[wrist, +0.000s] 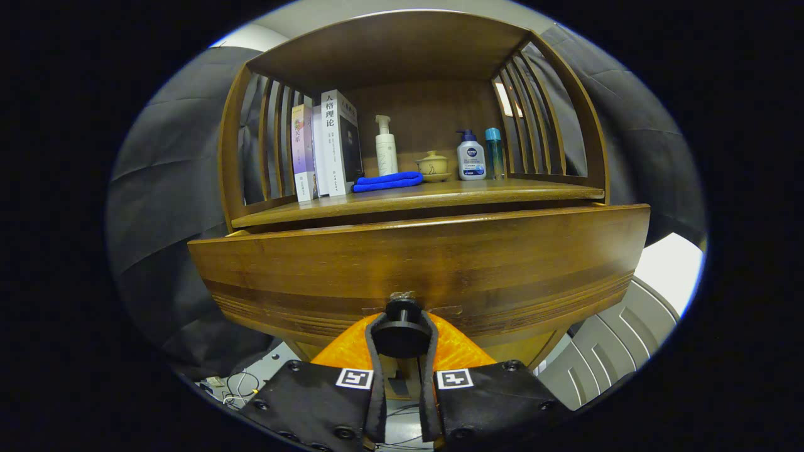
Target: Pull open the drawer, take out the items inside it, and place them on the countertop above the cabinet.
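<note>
Gripper view: drawer (427,263) part out.
Gripper (402,329): clamped on knob (402,336), the sole pulling point.
Contents: hidden.

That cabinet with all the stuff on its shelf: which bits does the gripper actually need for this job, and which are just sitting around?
Part of the job:
- drawer, pulled slightly out
- drawer knob, gripper fingers closed on it
- countertop, where the items go

Just lying about:
- books
- blue cloth
- white pump bottle
- small lidded pot
- lotion bottle
- teal bottle
</note>
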